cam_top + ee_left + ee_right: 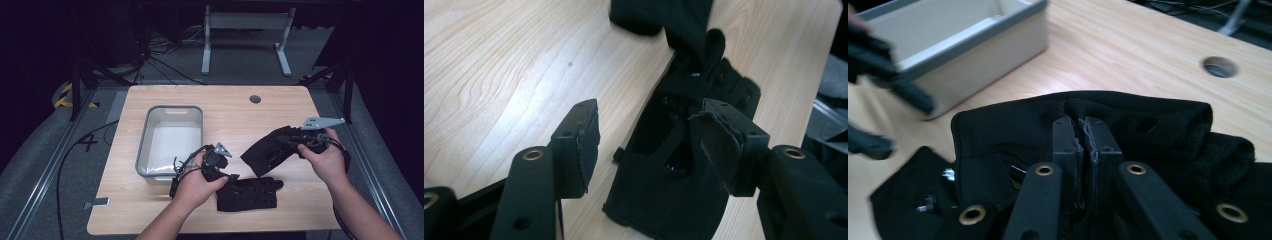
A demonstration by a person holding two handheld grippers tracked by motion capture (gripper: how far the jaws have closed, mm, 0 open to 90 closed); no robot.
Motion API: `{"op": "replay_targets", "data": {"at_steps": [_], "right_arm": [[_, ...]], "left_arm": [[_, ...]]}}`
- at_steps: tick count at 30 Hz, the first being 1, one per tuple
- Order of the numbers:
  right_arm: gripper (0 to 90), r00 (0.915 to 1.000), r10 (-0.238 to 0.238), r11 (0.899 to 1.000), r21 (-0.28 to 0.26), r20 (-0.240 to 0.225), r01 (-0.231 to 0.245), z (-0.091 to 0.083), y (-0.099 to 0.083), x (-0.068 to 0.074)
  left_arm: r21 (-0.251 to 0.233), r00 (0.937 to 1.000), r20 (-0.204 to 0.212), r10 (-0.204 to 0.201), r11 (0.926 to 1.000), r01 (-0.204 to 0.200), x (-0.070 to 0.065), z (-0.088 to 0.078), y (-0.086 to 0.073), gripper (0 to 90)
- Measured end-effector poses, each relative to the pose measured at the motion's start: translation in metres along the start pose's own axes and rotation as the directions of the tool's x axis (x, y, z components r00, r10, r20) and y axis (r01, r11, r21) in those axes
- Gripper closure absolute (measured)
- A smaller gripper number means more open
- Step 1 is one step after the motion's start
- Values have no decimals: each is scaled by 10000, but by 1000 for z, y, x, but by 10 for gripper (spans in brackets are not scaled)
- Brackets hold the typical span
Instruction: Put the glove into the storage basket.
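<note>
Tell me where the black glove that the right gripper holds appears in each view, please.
High view: the held glove hangs right of centre, from the right gripper, above the other glove on the table.
Left gripper view: a dark piece at the top edge may be it; I cannot tell.
Right gripper view: it fills the lower middle, pinched between the shut jaws.
Shared landmark: the grey bin.

On the wooden table [235, 107] stood a grey bin [170, 140] at the left. The left gripper [216, 165] hovered just beside the bin's near corner, over the end of a flat black glove [250, 194]. The right gripper [292, 142] held up a second black glove [267, 150], lifted off the table. 1 round hole [255, 99] marked the far side.
</note>
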State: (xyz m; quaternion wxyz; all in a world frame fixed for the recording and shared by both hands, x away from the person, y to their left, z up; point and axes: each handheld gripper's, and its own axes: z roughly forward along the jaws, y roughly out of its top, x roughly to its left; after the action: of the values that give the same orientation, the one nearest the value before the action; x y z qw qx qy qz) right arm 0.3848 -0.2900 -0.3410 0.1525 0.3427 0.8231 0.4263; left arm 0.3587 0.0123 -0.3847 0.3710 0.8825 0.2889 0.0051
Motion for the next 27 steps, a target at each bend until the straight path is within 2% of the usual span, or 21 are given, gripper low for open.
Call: {"op": "replay_targets", "data": {"at_steps": [4,8,9,10,11,12,13,16,20,21,25,27], "right_arm": [[851,9987,-217,9998,-42,-470,215,8,-2,20],[851,9965,-367,9993,-86,-749,362,14,-4,32],[850,9962,-367,9993,-84,-790,361,16,-4,35],[850,9961,-378,9993,-93,-803,372,18,-5,36],[850,9959,-373,9993,-99,-830,366,20,-6,38],[849,9959,-373,9993,-99,-830,366,20,-6,38],[849,9957,-355,9993,-113,-850,347,22,-7,39],[848,9956,-389,9992,-88,-856,383,23,-9,40],[845,9950,-365,9991,-240,-926,344,22,-14,44],[845,9946,-359,9991,-261,-977,335,23,-15,44],[844,9944,-233,9994,-274,-1032,205,31,-22,46],[844,9936,-103,9997,-219,-1127,79,37,-26,48]], "left_arm": [[81,9999,122,-11,10000,10,2,4,1,404],[88,9995,304,-114,9999,112,4,6,1,419],[211,9991,399,-126,9997,117,4,6,1,490],[370,9989,445,-113,9993,96,4,6,1,615],[480,9995,330,11,9988,-27,3,5,1,765],[574,9997,224,96,9983,-109,3,5,1,765],[613,9998,139,118,9980,-126,3,5,1,811],[740,9993,-229,299,9969,-282,2,2,1,827],[750,9953,-795,553,9960,-494,2,-1,1,832],[768,9919,-1072,675,9953,-594,3,-3,1,832],[862,9843,-1595,757,9943,-625,5,-5,1,831],[1004,9769,-1926,922,9922,-738,7,-6,0,829]]}}
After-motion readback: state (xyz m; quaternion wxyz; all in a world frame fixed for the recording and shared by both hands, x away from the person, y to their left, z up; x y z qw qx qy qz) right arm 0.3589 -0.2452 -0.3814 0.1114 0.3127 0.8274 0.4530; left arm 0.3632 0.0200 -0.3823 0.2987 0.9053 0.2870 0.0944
